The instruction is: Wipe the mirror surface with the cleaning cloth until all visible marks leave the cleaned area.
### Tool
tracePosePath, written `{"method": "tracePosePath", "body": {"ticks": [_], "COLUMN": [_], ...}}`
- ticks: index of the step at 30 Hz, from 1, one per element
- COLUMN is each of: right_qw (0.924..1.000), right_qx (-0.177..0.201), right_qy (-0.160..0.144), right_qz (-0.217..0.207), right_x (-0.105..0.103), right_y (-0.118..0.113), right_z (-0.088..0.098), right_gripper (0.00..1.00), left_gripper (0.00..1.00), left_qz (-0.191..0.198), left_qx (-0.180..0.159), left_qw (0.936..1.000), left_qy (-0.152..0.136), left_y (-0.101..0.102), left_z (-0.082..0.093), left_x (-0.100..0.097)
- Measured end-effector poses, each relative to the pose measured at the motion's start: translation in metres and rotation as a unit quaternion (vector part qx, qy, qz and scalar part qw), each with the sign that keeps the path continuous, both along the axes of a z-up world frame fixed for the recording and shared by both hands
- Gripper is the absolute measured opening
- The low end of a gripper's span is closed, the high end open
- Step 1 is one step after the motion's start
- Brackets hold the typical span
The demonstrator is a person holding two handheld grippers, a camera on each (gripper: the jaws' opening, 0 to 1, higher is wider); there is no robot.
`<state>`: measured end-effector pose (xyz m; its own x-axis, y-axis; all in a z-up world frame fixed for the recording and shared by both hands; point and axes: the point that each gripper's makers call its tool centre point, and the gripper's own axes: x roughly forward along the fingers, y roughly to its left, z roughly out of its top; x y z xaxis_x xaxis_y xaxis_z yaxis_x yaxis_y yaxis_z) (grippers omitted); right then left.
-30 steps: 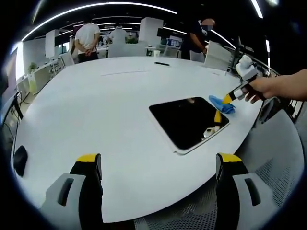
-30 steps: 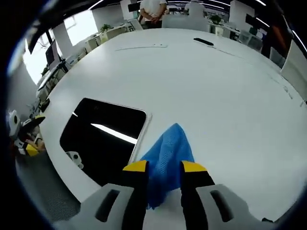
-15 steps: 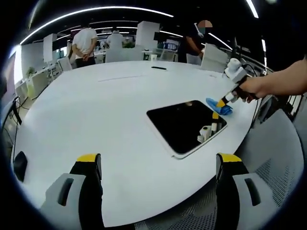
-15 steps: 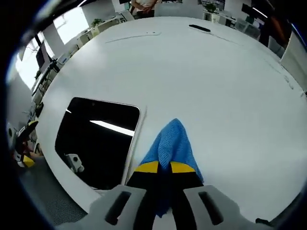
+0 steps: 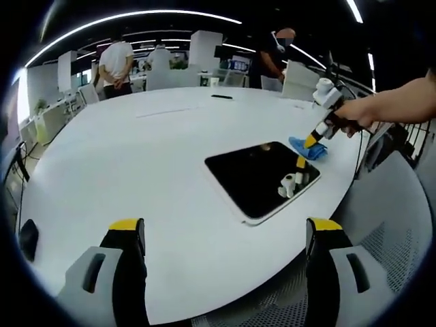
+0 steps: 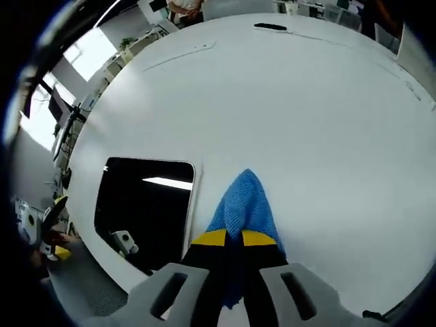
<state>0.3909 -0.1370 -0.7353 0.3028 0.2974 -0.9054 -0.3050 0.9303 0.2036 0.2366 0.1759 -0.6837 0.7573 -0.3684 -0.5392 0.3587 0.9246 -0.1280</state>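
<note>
A dark rectangular mirror [image 5: 262,175] [image 6: 142,208] lies flat on the white table [image 5: 136,163] near its edge. A blue cleaning cloth [image 6: 242,210] [image 5: 308,148] rests on the table just beside the mirror's far side. My right gripper [image 6: 229,237] is shut on the near end of the cloth; in the left gripper view it [image 5: 310,139] reaches down to the cloth from a hand [image 5: 357,112]. My left gripper [image 5: 221,228] stands open over the near table edge, well short of the mirror, with nothing between its jaws.
People [image 5: 116,63] stand at the far side of the room among desks. A small dark object [image 6: 270,26] lies on the far part of the table. A grey mesh chair [image 5: 402,225] sits off the table's right edge.
The right gripper has closed on the cloth since a second ago and has lifted slightly with it. The left gripper has held still and open.
</note>
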Motion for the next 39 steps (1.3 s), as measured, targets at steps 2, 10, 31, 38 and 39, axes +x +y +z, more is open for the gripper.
{"method": "tracePosePath", "body": {"ticks": [2,10,31,38,39], "right_qw": [0.9999,0.9995,0.9998,0.9997,0.9994], "right_qx": [0.003,0.024,0.013,-0.001,-0.006], "right_qy": [-0.013,-0.022,-0.007,-0.008,-0.01], "right_qz": [0.0,-0.003,0.01,0.024,0.033], "right_x": [0.008,0.024,0.022,0.013,0.012], "right_y": [0.004,0.038,0.089,0.119,0.124], "right_z": [0.009,0.021,-0.003,-0.004,-0.004], "right_gripper": [0.0,0.01,0.01,0.0,0.0], "left_gripper": [0.99,0.99,0.97,0.98,0.98], "left_qz": [0.001,-0.004,-0.031,-0.033,-0.032], "left_qx": [-0.007,-0.01,-0.005,-0.011,-0.01], "left_qw": [1.0,0.9999,0.9995,0.9994,0.9994], "left_qy": [0.0,0.004,0.002,-0.005,-0.005], "left_y": [-0.001,-0.004,-0.01,-0.011,-0.011], "left_z": [0.0,0.0,0.002,0.004,0.004], "left_x": [0.0,-0.001,-0.003,-0.002,-0.002]}}
